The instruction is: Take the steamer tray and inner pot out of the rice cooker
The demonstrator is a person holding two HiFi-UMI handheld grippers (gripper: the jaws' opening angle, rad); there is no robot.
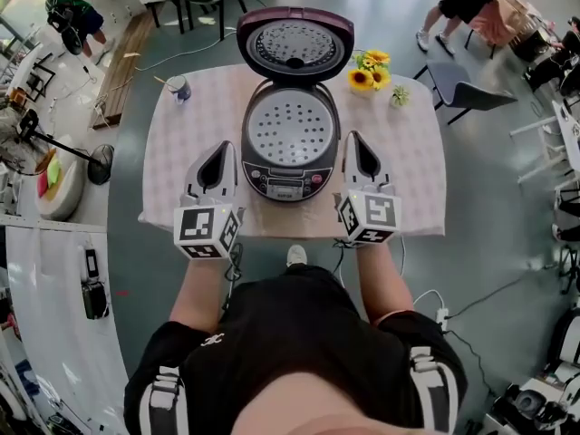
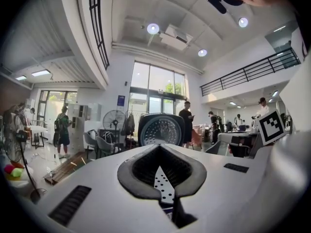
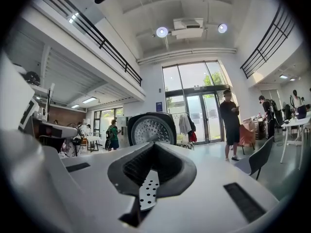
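The rice cooker (image 1: 288, 178) stands on the table with its lid (image 1: 294, 45) up. The round perforated steamer tray (image 1: 290, 130) sits in its top and hides the inner pot. My left gripper (image 1: 220, 147) lies level at the cooker's left side, jaws together with nothing in them. My right gripper (image 1: 354, 137) mirrors it on the right side, also shut and empty. In the left gripper view the gripper (image 2: 163, 181) faces the raised lid (image 2: 161, 129). The right gripper (image 3: 148, 186) faces the same lid (image 3: 151, 128).
The table (image 1: 181, 157) carries a cup (image 1: 178, 87) at back left, and sunflowers (image 1: 370, 71) and a small plant (image 1: 400, 96) at back right. A grey chair (image 1: 464, 93) stands to the right. A floor fan (image 1: 68, 148) stands to the left. People stand beyond.
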